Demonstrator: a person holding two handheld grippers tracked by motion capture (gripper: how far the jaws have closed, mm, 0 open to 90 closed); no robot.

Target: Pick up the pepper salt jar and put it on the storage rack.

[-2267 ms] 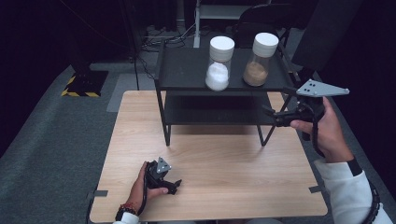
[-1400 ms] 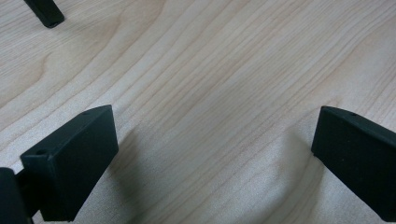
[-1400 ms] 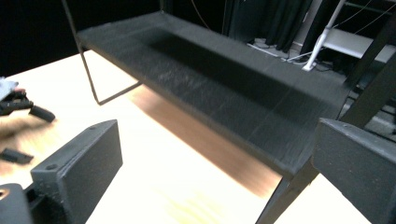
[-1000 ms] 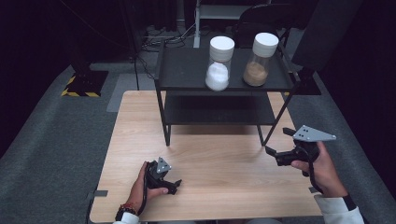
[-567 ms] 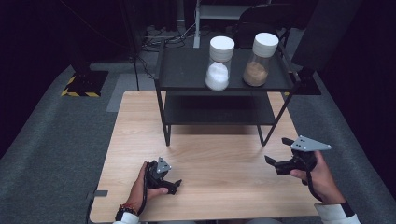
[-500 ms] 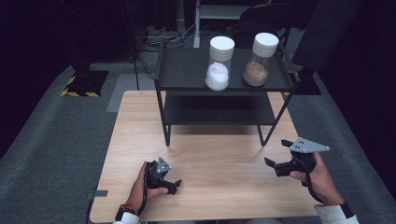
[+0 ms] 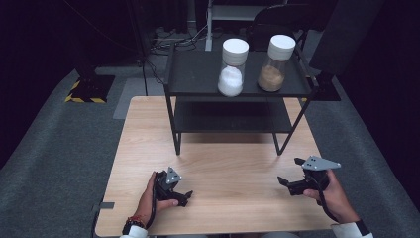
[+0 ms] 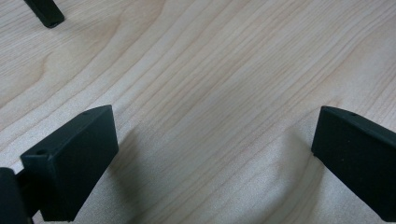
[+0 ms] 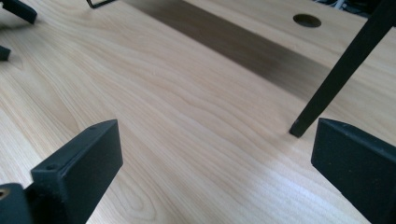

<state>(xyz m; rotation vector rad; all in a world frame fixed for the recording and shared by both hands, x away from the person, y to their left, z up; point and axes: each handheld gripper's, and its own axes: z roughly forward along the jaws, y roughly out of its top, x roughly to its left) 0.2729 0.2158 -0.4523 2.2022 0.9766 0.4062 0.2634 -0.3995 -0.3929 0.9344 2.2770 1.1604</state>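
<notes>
a wooden table (image 7: 233, 168) seen from above, with a black two-tier shelf (image 7: 198, 79) standing at its far half. on the shelf's top tier stand two upright jars with white lids, near each other: a white-filled jar (image 7: 232, 69) on the left, a brown-filled jar (image 7: 275, 64) on the right. the left gripper (image 7: 184, 197) rests low on the table's near left, long axis pointing right, jaws spread wide and empty. the right gripper (image 7: 289, 176) sits at the near right edge, pointing left toward the other, jaws spread, nothing between them; one shelf leg (image 9: 341, 70) stands just beyond it.
</notes>
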